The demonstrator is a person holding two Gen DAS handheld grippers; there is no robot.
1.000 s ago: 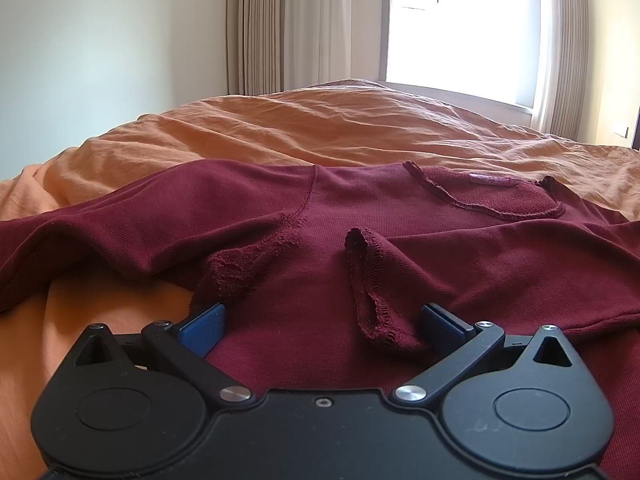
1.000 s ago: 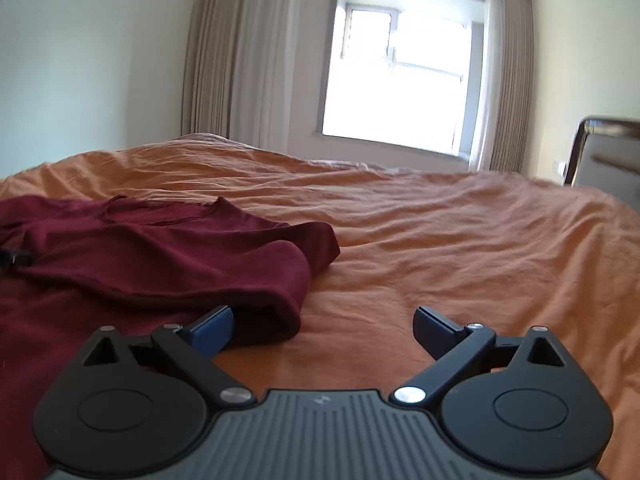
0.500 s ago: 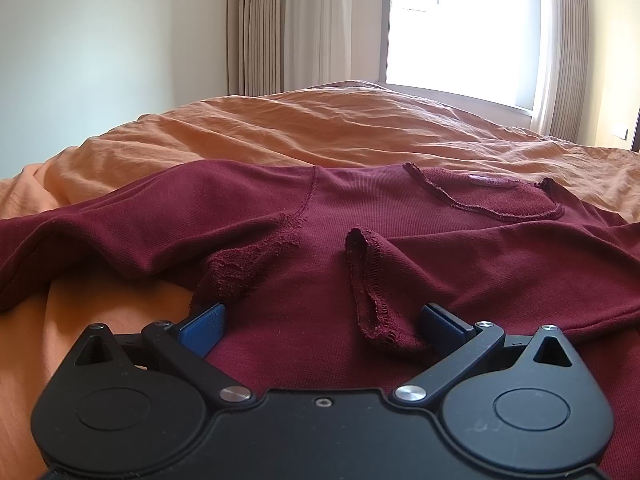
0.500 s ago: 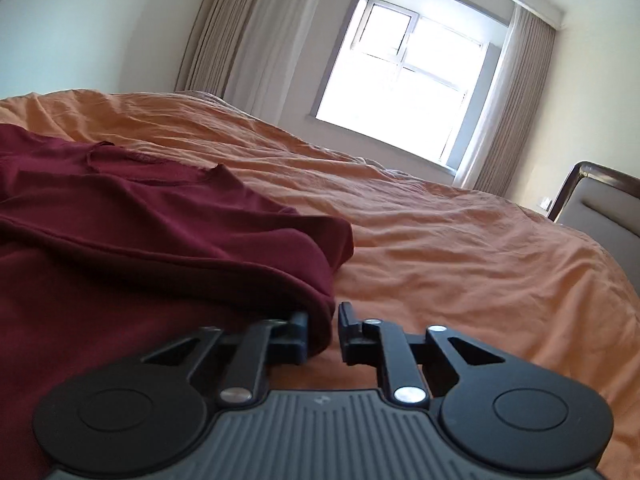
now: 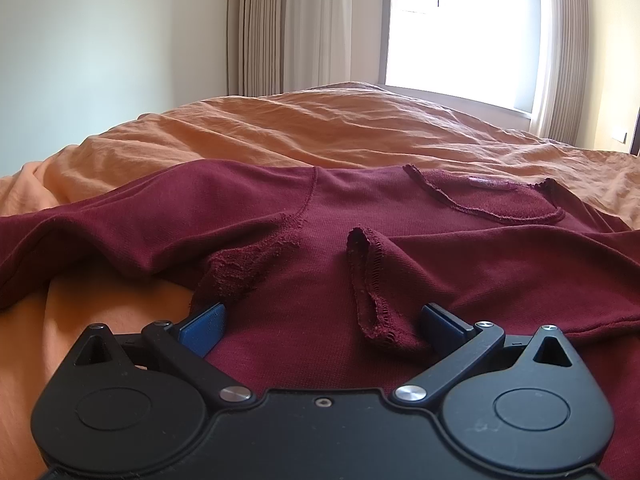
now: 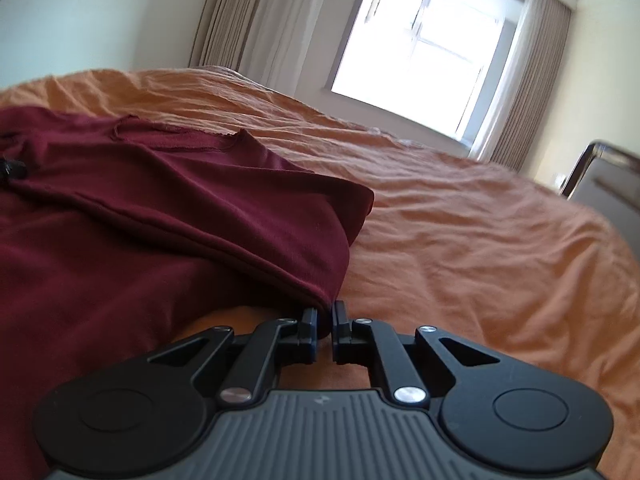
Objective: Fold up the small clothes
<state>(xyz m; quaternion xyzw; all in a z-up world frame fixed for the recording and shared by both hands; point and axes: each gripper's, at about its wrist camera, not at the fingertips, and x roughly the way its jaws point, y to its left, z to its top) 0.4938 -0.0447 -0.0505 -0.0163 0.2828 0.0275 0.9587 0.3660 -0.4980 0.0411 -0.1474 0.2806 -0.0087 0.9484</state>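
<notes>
A dark red long-sleeved shirt [image 5: 360, 208] lies inside out on the orange bed cover [image 5: 320, 128], neckline toward the window. A sleeve cuff [image 5: 370, 280] is folded across its middle. My left gripper [image 5: 320, 320] rests low on the shirt's body, open, blue pads wide apart with cloth and the cuff between them. In the right wrist view the same shirt [image 6: 160, 208] fills the left half. My right gripper [image 6: 325, 320] is shut on the folded right edge of the shirt, lifting it slightly off the cover.
The orange bed cover [image 6: 480, 240] stretches wide to the right of the shirt and toward the window [image 6: 420, 48]. A chair back [image 6: 604, 176] stands at the bed's right edge. Curtains and a pale wall lie beyond.
My right gripper went from wide open beside the shirt's right fold to shut on that fold, then tilted and rose a little. The left gripper has stayed still and open.
</notes>
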